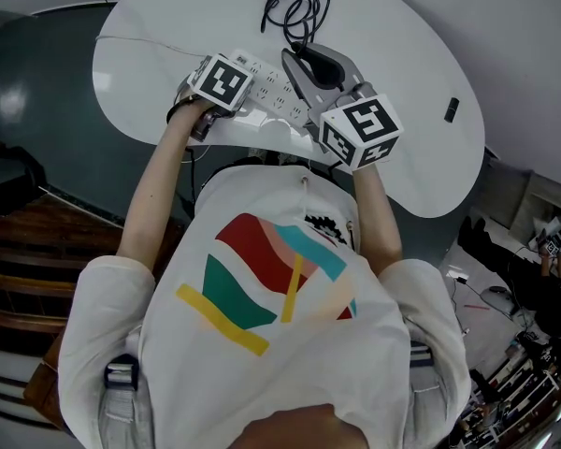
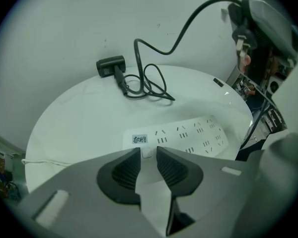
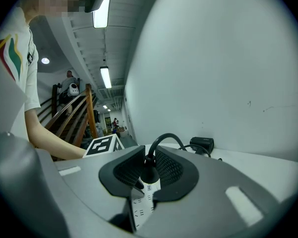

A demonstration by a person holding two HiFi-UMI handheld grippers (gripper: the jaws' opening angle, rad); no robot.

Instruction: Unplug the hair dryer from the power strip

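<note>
- Clamping the near end of the long white plastic power strip (image 2: 188,135), the left gripper (image 2: 148,155) holds it down on the round white table (image 2: 74,123).
- Right gripper (image 3: 148,158) grips the black plug (image 3: 149,175), lifted clear of the sockets.
- Black cable (image 2: 154,83) coils toward the small black hair dryer (image 2: 111,66), upper left, by the table's far edge.

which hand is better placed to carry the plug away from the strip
Right. The right tongs are shut on the plug, which looks already lifted clear of the power strip; the left tongs are clamped on the strip's end, steadying it.
</note>
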